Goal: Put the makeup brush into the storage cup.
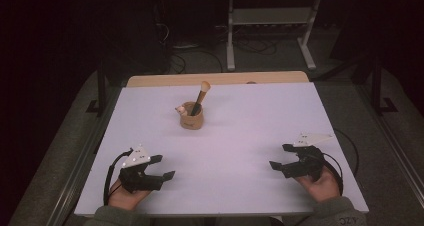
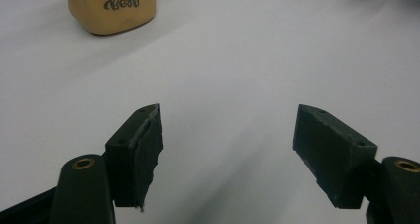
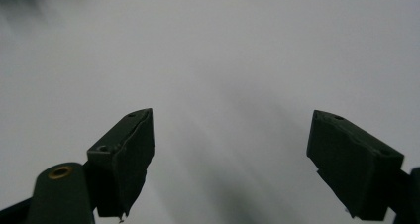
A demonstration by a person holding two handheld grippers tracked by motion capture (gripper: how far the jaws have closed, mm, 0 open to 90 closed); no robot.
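both grippers rest low at the near edge of the white table (image 1: 250,131), well apart from each other. left gripper (image 1: 162,167) has its jaws spread with nothing between them, and right gripper (image 1: 279,156) is spread and empty too. tan cup (image 1: 192,117) stands mid-table with a wooden brush (image 1: 201,96) leaning in it.

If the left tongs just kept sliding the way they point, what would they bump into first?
Probably nothing soon: the left tongs stand open over bare white table. The tan cup sits left of their line, so they would likely pass beside it.
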